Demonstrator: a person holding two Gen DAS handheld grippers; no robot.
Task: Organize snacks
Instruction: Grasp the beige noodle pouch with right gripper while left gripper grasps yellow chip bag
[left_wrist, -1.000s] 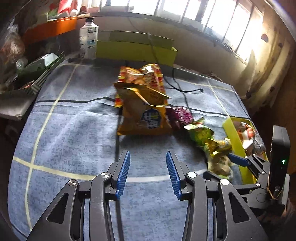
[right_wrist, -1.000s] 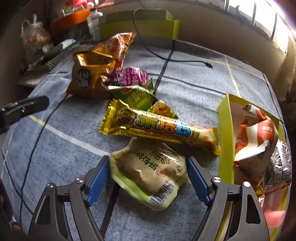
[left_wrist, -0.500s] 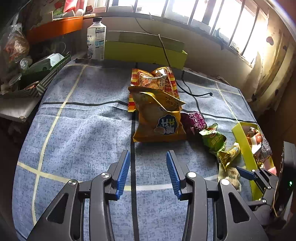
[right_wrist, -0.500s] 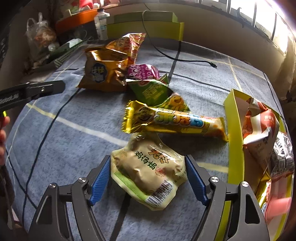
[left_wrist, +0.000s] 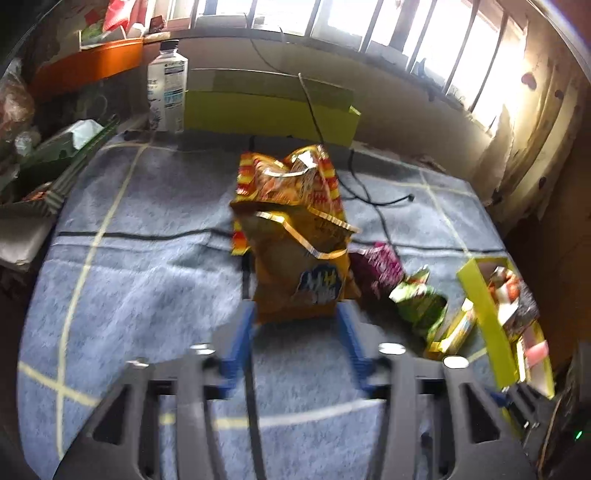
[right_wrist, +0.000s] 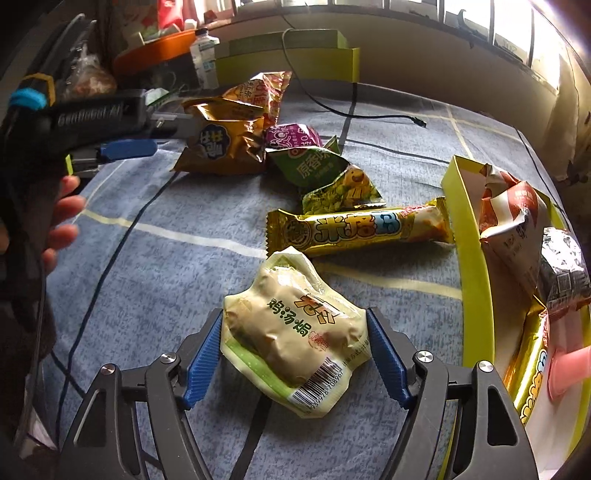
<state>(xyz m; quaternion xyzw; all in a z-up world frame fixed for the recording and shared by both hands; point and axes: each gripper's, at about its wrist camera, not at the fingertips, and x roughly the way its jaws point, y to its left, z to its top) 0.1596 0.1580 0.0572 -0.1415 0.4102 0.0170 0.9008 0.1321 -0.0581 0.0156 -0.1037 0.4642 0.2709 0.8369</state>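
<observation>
Right gripper (right_wrist: 295, 354): jaws just narrowing, blue pads flanking a pale pouch (right_wrist: 293, 332) with a barcode end, pads at its edges; firm clamping not confirmable, pouch apparently resting on the blue checked cloth (right_wrist: 155, 280). Placed thus, in all likelihood, to pinch the pouch across its width and carry it to the yellow box (right_wrist: 471, 258) just to the right. Box already loaded with a red-and-white bag (right_wrist: 513, 218), a dark foil pack and a gold bar, so sorting judged partly done.

Left gripper (left_wrist: 295, 332): jaws just widened, standing apart, nothing clamped. Aimed at the near edge of an orange chip bag (left_wrist: 299, 266), presumably opened wide to suit the bag's breadth. View blurred; contact with the bag not determinable.

Awaiting sorting on the cloth: long gold bar (right_wrist: 358, 229) lying just beside the box wall, green packet (right_wrist: 314, 164), purple packet (right_wrist: 291, 136), striped bag (left_wrist: 288, 177) behind the orange one. Black cable (right_wrist: 369, 114) running across the cloth near the pile; snag risk judged slight.
</observation>
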